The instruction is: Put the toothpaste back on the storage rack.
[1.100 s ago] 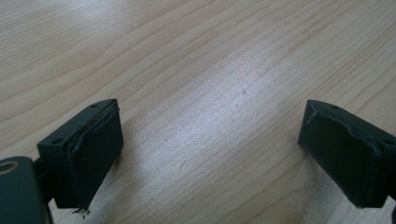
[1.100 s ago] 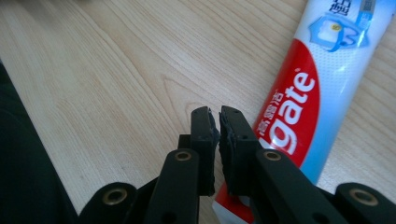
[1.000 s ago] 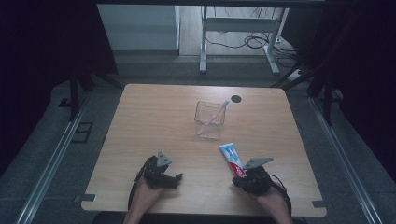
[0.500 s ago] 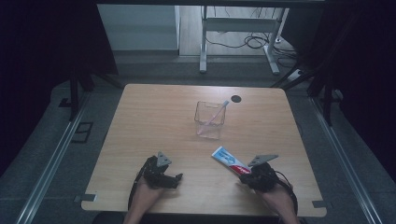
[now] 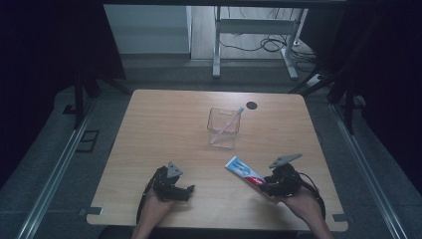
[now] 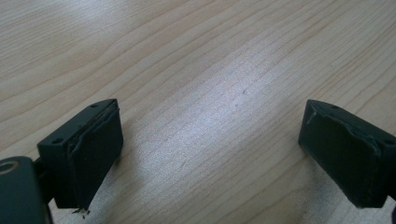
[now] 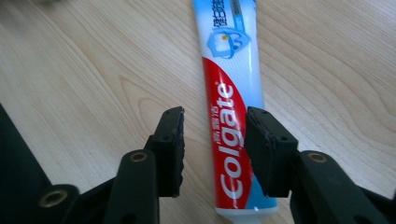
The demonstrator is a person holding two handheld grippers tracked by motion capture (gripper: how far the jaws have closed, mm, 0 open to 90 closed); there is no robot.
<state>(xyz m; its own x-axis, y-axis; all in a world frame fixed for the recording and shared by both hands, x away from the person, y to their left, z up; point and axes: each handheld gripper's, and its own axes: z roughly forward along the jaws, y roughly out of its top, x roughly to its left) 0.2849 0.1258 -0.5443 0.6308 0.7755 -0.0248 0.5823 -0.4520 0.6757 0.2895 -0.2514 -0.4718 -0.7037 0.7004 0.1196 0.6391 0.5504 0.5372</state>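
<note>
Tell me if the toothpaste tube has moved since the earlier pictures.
Yes. The toothpaste tube was tilted up in the right gripper; now it lies flat, farther from the clear cup, between jaws that have just been opening.

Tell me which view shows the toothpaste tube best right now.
The right gripper view: the toothpaste tube lies flat on the table between the right gripper's just-opened jaws, label readable. The high view shows it small; the left gripper view shows bare wood.
</note>
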